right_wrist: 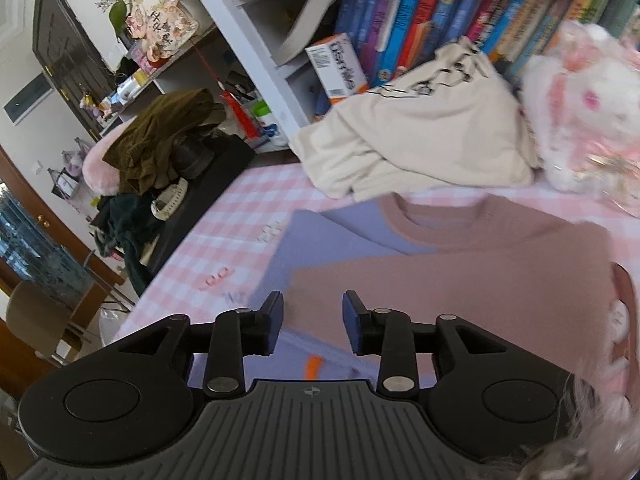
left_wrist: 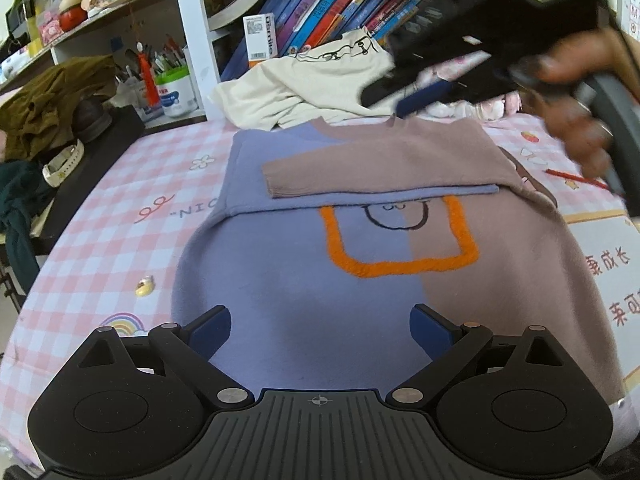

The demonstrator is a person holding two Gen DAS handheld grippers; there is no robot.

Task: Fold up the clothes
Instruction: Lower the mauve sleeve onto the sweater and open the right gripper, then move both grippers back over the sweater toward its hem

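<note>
A sweater, half lavender-blue and half mauve with an orange square outline, (left_wrist: 360, 248) lies flat on the pink checked tablecloth (left_wrist: 120, 208). Both sleeves are folded across its chest, the mauve sleeve (left_wrist: 380, 172) on top. My left gripper (left_wrist: 320, 334) is open and empty, low over the sweater's hem. My right gripper (right_wrist: 313, 322) is open and empty, held above the folded mauve sleeve (right_wrist: 460, 280) near the collar (right_wrist: 436, 220). It shows blurred in the left wrist view (left_wrist: 460, 68), held by a hand.
A crumpled cream shirt (left_wrist: 308, 88) lies behind the sweater, in front of a bookshelf (left_wrist: 340, 4). A pink plush toy (right_wrist: 580, 112) sits at the back right. An olive garment (left_wrist: 48, 104), a watch (left_wrist: 64, 164) and dark clothes pile at the left. A red pencil (left_wrist: 576, 178) lies at the right.
</note>
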